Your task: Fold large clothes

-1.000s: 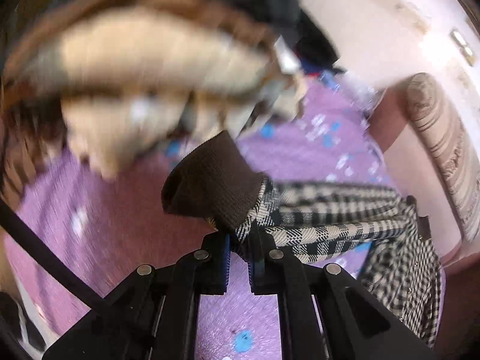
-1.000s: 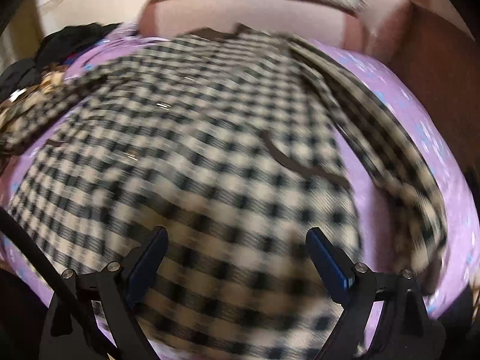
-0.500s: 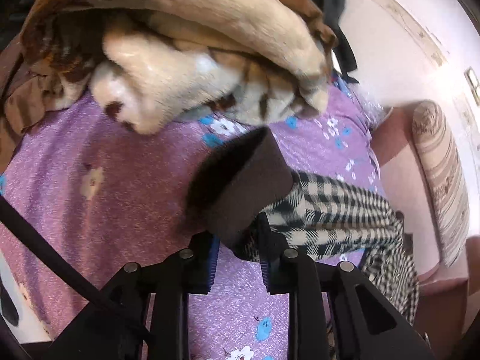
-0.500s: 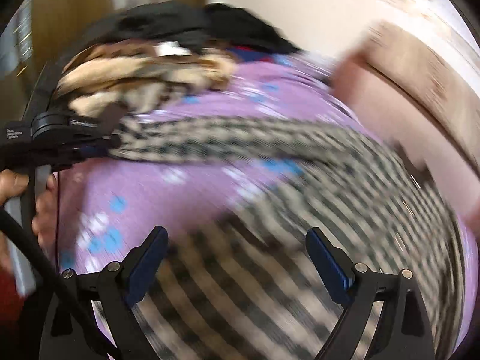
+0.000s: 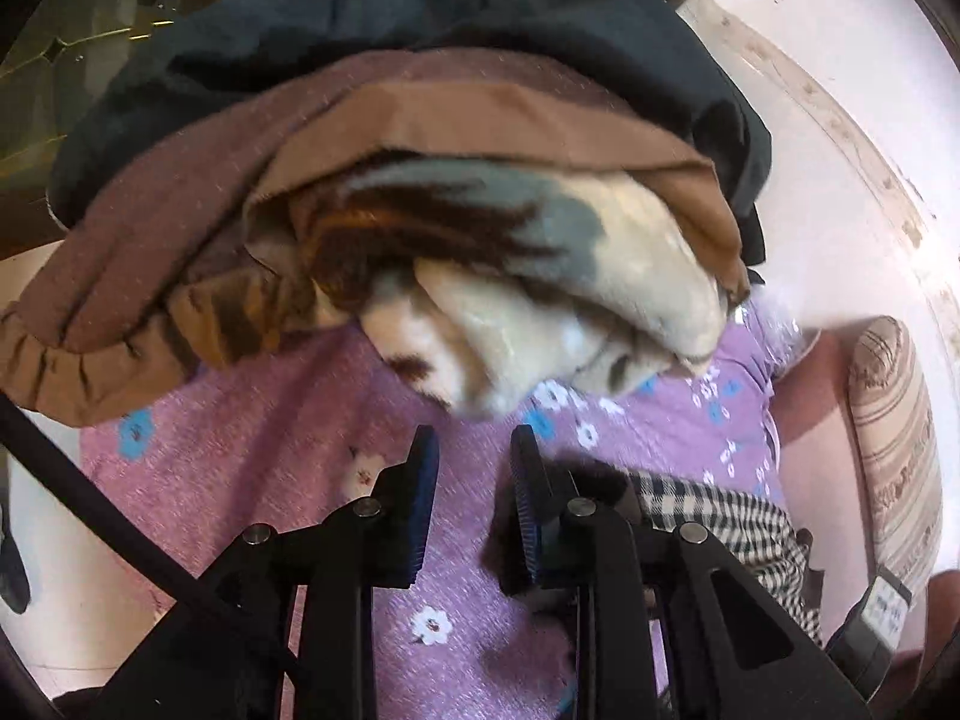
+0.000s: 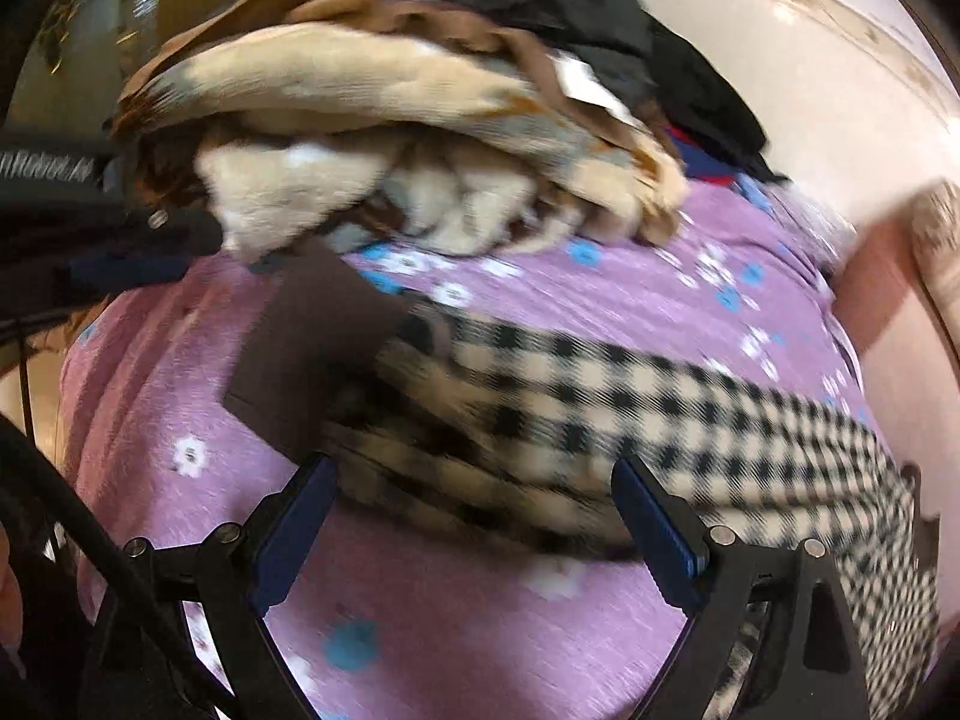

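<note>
A black-and-cream checked garment lies on the purple flowered bedspread (image 6: 600,312). Its sleeve (image 6: 600,402) stretches flat across the right wrist view, ending in a dark brown ribbed cuff (image 6: 312,354). My right gripper (image 6: 474,528) is wide open and empty, hovering just above the sleeve near the cuff. My left gripper (image 5: 474,480) is open with nothing between its pads; the cuff (image 5: 606,480) and sleeve (image 5: 714,510) lie just to the right of its right finger. The left gripper also shows at the left edge of the right wrist view (image 6: 120,240).
A heap of folded blankets and clothes (image 5: 480,240), cream, brown and dark navy, sits on the bed just beyond the cuff; it also shows in the right wrist view (image 6: 390,138). A striped cushion (image 5: 894,450) and pink wall stand at the right.
My left gripper has opened and let go of the cuff, which now lies flat on the bed. My right gripper has swung from the garment's body to over the sleeve.
</note>
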Available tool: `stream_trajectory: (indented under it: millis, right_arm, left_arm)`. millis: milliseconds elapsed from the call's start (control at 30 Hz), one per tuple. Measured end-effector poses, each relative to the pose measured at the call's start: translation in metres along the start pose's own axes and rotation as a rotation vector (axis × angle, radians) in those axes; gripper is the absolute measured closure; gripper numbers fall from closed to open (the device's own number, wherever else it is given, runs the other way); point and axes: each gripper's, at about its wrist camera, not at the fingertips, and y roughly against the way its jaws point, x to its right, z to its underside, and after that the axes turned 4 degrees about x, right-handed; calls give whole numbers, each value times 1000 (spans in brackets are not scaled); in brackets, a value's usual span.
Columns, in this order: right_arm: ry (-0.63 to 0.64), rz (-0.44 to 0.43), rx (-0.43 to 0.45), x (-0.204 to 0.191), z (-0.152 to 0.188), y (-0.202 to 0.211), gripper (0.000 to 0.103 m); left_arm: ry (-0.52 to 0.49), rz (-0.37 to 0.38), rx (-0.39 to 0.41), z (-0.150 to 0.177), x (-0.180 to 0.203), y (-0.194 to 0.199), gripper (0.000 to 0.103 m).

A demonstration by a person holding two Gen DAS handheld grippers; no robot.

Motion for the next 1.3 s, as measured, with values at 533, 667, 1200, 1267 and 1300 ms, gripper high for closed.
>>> stream_trajectory:
  millis: [533, 667, 1200, 1267, 1300]
  right_arm:
    - [-460, -24, 82, 117, -5, 39, 88]
    - [-609, 109, 142, 191, 28, 84, 88]
    - [-1167, 448, 36, 389, 301, 161, 89]
    - [-1214, 424, 43, 394, 323, 162, 88]
    - [-1224, 425, 44, 396, 332, 163, 88]
  left_arm:
    - [-116, 14, -13, 16, 45, -9, 69]
    - [-229, 48, -61, 36, 78, -20, 59]
    - [-738, 224, -212, 155, 258, -69, 40]
    - [-789, 245, -220, 169, 281, -78, 40]
    - [-816, 266, -232, 176, 294, -84, 40]
